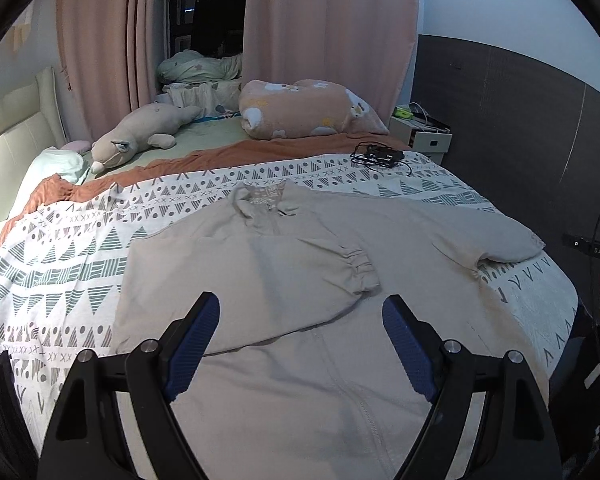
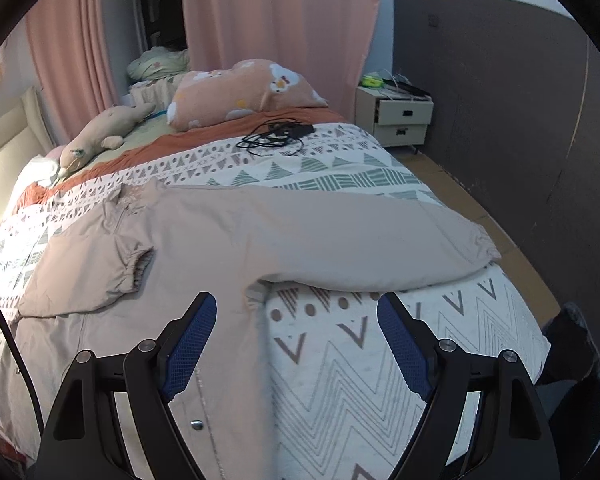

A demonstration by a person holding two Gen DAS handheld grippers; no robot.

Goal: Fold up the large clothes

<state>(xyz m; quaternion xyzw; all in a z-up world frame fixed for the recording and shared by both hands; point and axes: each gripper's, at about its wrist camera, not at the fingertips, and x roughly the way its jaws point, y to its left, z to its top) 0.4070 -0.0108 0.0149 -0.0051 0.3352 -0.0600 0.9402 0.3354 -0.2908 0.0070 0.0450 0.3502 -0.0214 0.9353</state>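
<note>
Currently, my left gripper (image 1: 300,344) and right gripper (image 2: 296,344) both hang with jaws spread wide and nothing between them, above the near edge of the bed (image 2: 380,380). A large beige jacket (image 1: 300,248) lies flat on the patterned bedspread, collar far. Its left sleeve (image 1: 340,276) is already folded across the chest; the right sleeve (image 2: 380,240) stretches out toward the right edge. I judge that sleeve comes next: pinch its cuff (image 2: 486,248), lift low, and lay it straight across.
</note>
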